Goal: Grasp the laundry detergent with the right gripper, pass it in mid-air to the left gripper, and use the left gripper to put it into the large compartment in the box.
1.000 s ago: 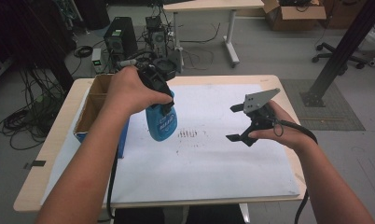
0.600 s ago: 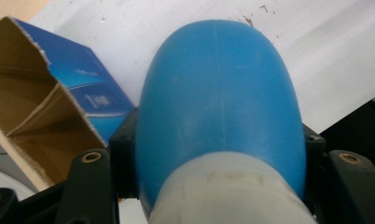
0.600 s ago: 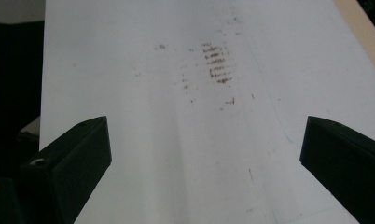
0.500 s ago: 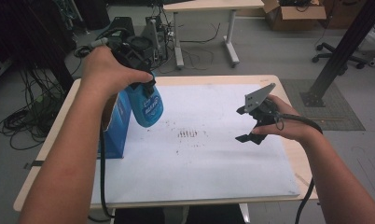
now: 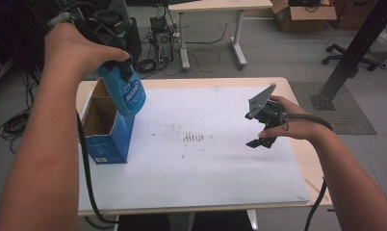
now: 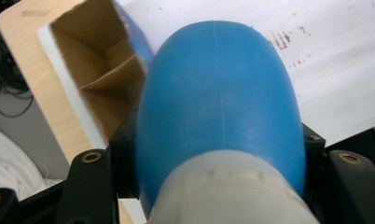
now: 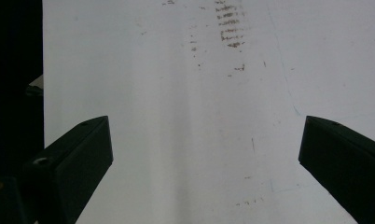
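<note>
- Step in hand: the left gripper (image 5: pixel 115 61), fingers clamped on the blue bottle (image 5: pixel 125 92), holds it above the open cardboard box (image 5: pixel 106 129) at the bench's (image 5: pixel 297 159) left.
- Next, I judge: centre it over a compartment and lower.
- The right gripper (image 5: pixel 260 142) hovers, fingers apart, empty.

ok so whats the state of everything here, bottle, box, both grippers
blue bottle: held in the air, tilted, bottom end lowest, above the box's open top
cardboard box: upright on the white sheet, top open, a divider inside
left gripper: shut on the blue bottle
right gripper: open, nothing between the jaws, held over the white sheet
white sheet: flat on the table, dark smudges near the middle
</note>
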Demonstrator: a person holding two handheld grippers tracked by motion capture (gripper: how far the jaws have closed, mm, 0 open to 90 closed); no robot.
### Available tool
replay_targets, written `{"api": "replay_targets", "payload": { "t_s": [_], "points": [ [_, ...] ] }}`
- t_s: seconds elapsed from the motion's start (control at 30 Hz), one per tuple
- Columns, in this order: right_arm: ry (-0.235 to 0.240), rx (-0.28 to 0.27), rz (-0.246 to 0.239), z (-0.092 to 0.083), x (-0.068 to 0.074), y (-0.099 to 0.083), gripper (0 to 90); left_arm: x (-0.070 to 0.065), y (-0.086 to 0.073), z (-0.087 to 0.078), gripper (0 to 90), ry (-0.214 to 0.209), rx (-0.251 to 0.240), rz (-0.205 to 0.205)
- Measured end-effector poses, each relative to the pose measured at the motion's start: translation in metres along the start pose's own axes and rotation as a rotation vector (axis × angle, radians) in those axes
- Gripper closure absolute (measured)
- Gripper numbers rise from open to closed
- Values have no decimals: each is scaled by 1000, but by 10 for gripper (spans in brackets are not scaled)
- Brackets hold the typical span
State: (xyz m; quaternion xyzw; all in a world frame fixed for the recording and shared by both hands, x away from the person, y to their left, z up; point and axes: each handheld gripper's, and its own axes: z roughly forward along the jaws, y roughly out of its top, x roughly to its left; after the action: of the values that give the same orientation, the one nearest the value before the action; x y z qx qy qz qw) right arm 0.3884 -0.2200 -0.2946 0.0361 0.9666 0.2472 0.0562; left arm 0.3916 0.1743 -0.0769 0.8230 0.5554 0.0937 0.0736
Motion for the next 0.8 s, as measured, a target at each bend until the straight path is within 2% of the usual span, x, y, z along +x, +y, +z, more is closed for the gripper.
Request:
{"api": "replay_targets", "payload": {
  "t_s": [0.23, 0.4, 0.67, 0.8],
  "points": [
    [10, 19, -1, 4, 0, -1, 31, 23, -6, -18, 386, 48, -2, -95],
    [14, 23, -1, 5, -1, -1, 31, 37, -10, -23, 386, 84, 9, -162],
    [18, 32, -4, 6, -1, 1, 31, 54, -16, -7, 386, 118, 47, -236],
    [19, 31, -2, 6, -1, 2, 31, 64, -22, 5, 386, 106, 61, -276]
  ]
}}
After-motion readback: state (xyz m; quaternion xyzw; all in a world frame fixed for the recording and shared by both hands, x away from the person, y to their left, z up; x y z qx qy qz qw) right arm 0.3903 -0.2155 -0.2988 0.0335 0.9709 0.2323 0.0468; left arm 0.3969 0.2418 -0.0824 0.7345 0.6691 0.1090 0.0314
